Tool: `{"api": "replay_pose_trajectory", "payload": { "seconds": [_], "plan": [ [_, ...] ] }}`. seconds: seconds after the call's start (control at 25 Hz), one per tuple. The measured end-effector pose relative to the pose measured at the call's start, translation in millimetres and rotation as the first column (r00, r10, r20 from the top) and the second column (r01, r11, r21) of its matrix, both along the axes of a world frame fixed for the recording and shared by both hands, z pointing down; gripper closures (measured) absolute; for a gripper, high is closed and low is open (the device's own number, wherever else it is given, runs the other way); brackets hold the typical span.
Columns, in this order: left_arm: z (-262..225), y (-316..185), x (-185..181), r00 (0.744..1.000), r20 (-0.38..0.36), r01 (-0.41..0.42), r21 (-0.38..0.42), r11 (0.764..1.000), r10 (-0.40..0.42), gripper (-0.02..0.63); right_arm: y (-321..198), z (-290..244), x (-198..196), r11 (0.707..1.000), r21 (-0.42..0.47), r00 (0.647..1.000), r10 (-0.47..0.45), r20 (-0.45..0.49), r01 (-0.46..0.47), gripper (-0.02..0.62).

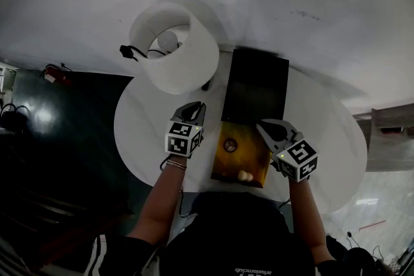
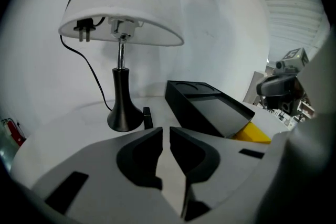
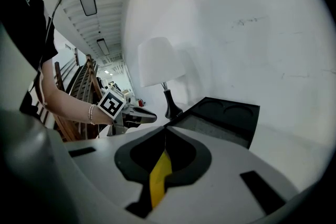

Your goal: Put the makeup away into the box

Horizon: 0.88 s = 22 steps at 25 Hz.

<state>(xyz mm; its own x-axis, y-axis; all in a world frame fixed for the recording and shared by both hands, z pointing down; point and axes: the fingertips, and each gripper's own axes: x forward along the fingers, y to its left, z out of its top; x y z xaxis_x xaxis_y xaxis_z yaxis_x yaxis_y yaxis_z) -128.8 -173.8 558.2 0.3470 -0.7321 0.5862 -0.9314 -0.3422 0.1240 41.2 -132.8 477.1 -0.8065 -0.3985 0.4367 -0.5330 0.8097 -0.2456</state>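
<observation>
The box stands open on the round white table [image 1: 139, 132]: its black lid [image 1: 255, 84] lies back and its yellow inside [image 1: 249, 155] holds a small round item [image 1: 230, 145] and pale rounded pieces [image 1: 244, 175]. My left gripper [image 1: 199, 109] hovers at the box's left edge, its jaws [image 2: 164, 131] parted by a narrow slit with nothing between them. A small black stick [image 2: 147, 117] lies just ahead of it, beside the lamp foot [image 2: 123, 113]. At the box's right edge my right gripper [image 1: 263, 127] is shut and empty [image 3: 164, 129]; yellow shows beneath its jaws.
A table lamp with a white shade [image 1: 174, 48] and black cord [image 2: 97, 86] stands at the table's far left, close to the lid. A white wall rises behind. The table's rim [image 1: 126, 152] drops to a dark floor on the left.
</observation>
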Motion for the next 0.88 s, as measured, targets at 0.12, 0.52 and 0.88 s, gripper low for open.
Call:
{"api": "replay_pose_trajectory", "payload": {
  "seconds": [0.12, 0.52, 0.88],
  "plan": [
    [7, -9, 0, 1.0, 0.012, 0.005, -0.007, 1.0, -0.005, 0.532, -4, 0, -2, 1.0, -0.003, 1.0, -0.007, 0.0, 0.007, 0.574],
    [24, -35, -1, 0.999, 0.02, 0.034, -0.035, 0.999, -0.034, 0.492, -15, 6, -7, 0.999, -0.029, 1.0, -0.02, 0.004, 0.02, 0.574],
    [43, -50, -2, 0.997, 0.061, 0.055, -0.074, 0.996, -0.05, 0.472, -19, 9, -12, 0.998, -0.054, 0.999, -0.034, 0.025, 0.036, 0.574]
  ]
}}
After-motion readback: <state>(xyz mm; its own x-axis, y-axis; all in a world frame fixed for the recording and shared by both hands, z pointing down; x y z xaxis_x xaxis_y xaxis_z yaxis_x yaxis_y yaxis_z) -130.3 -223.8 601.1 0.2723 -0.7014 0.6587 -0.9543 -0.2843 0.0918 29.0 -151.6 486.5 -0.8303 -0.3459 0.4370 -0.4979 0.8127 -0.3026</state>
